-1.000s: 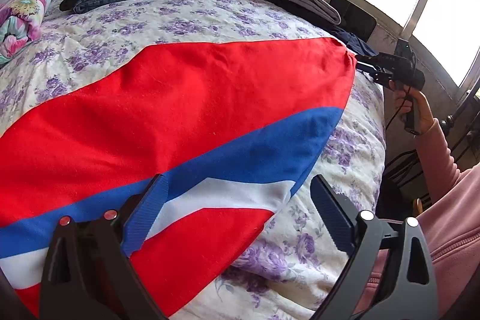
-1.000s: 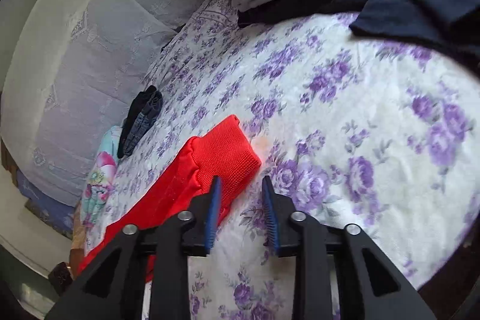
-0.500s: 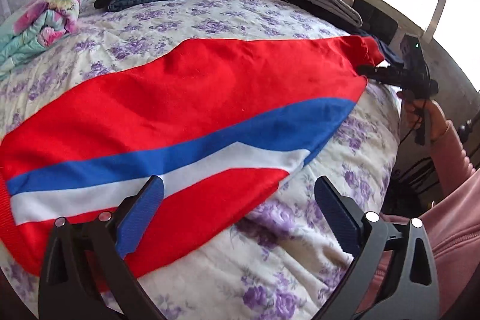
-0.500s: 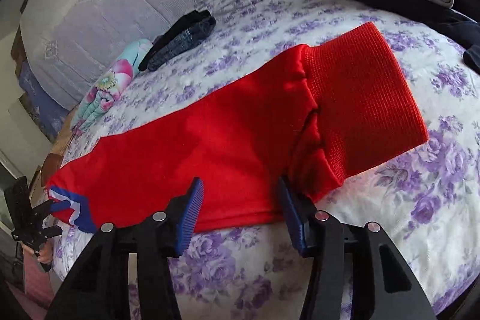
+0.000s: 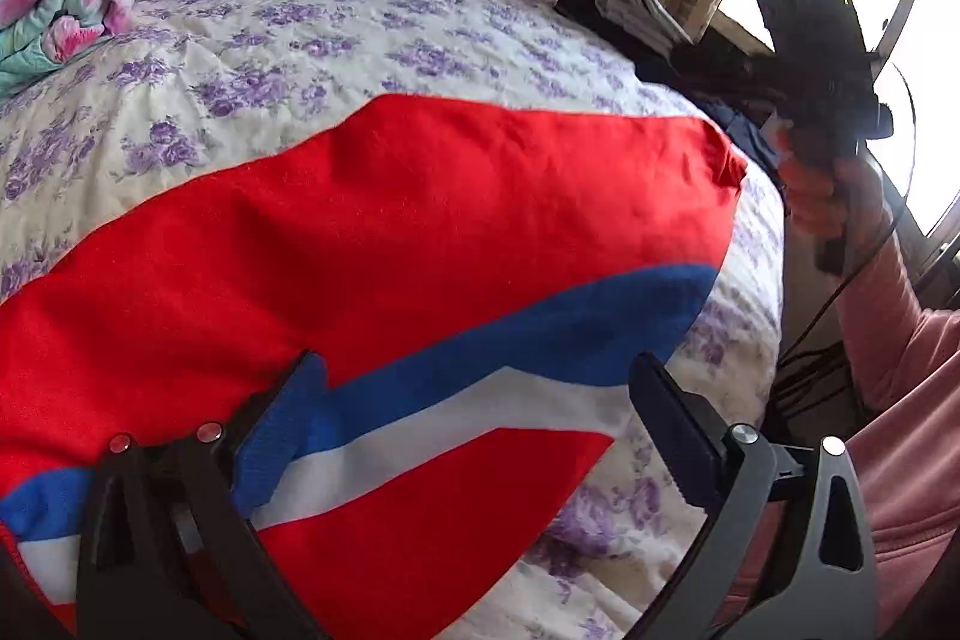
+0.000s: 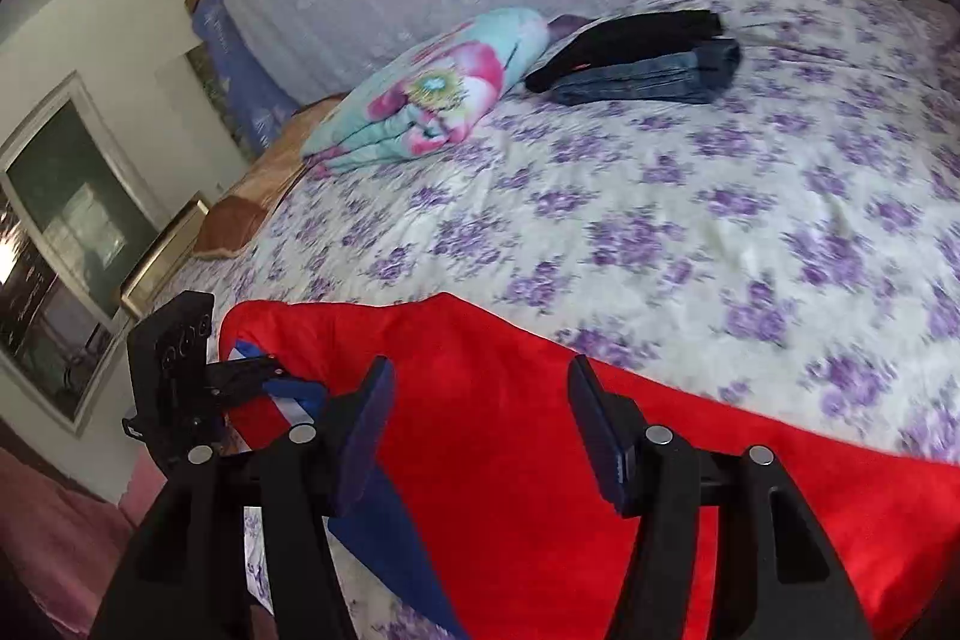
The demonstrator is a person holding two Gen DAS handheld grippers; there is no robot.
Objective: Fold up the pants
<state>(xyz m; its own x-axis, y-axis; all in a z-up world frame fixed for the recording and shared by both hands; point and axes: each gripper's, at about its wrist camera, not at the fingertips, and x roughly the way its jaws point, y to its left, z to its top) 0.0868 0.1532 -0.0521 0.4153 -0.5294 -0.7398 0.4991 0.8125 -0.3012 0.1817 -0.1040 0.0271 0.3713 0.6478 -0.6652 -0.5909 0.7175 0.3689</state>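
one pair of red pants point(image 5: 420, 232) with one blue and one white stripe lies spread on the floral bedspread point(image 5: 336, 40). left gripper point(image 5: 474, 418) hovers over it, jaws wide apart, empty. right gripper point(image 6: 480, 418) likewise spread, empty. one folded clothes stack point(image 6: 648, 67) and one rolled blanket point(image 6: 432, 88) lie well apart beyond.

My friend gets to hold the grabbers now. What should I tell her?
Left gripper: open, hanging over the red pants near their blue and white stripe, holding nothing.
Right gripper: open too, above the red cloth, holding nothing.
The pants lie spread out on the flowered bed. A pile of folded jeans sits at the far end beside a colourful blanket.
Done: pants laid out.
Left: all the folding.
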